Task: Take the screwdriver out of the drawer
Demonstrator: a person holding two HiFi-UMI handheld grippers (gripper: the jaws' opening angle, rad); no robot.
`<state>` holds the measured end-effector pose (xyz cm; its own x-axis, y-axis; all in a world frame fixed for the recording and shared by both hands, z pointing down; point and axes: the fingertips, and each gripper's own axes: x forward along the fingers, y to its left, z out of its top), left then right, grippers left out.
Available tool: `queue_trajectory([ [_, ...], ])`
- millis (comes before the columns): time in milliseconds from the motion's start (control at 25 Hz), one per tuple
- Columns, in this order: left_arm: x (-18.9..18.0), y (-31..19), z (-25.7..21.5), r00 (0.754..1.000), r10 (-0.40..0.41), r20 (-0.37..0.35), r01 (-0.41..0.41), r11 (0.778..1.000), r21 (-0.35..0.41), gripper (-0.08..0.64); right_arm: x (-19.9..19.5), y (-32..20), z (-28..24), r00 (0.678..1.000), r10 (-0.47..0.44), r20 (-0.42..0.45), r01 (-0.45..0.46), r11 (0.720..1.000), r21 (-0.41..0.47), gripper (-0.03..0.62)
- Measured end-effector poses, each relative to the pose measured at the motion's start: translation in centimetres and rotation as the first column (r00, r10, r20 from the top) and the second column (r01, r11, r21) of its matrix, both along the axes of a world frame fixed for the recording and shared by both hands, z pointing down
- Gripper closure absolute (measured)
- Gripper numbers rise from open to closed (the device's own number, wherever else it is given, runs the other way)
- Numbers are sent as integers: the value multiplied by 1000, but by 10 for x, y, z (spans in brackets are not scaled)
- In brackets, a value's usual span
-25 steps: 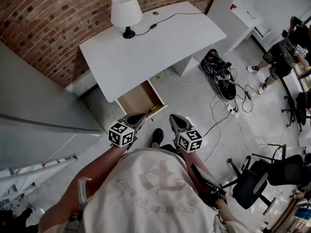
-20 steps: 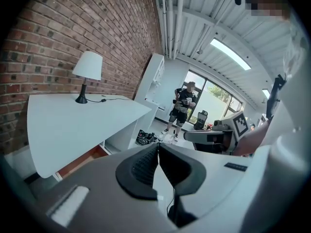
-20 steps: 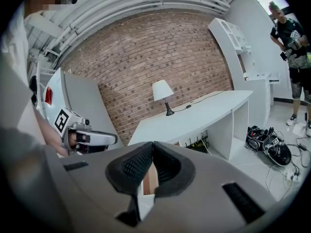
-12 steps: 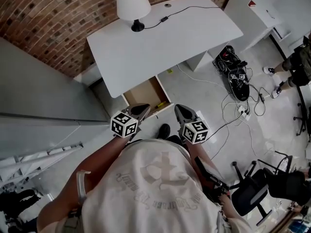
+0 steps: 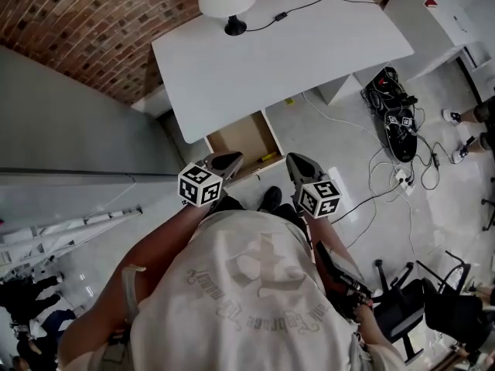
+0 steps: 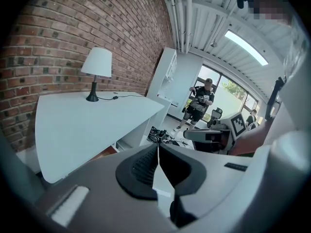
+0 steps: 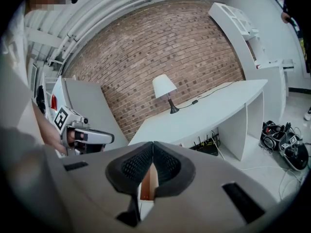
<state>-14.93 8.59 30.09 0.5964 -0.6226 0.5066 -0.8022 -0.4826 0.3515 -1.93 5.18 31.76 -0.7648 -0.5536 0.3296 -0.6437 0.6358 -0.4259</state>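
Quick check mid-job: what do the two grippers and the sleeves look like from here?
Both the left gripper and right gripper have grey wedge-shaped bodies, black ribbed fingers, and a white cube with black square markers behind. The person wears a pale short-sleeved T-shirt with a faded print.
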Motion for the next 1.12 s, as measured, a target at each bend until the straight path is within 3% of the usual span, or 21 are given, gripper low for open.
queue_trajectory([
  [400,-12,-10,20,1000,4,-5,-5,999,-40,548,-20,-10,10,999,-34,-30,33,999,-24,585],
  [760,-14,-30,38,994,112,-7,-113,991,-67,548,-22,-19,15,997,61,-52,-63,997,-40,586],
  [1120,-11,-35,69,978,209,16,-205,970,-133,548,-20,-12,29,988,136,-71,-141,987,-77,586],
])
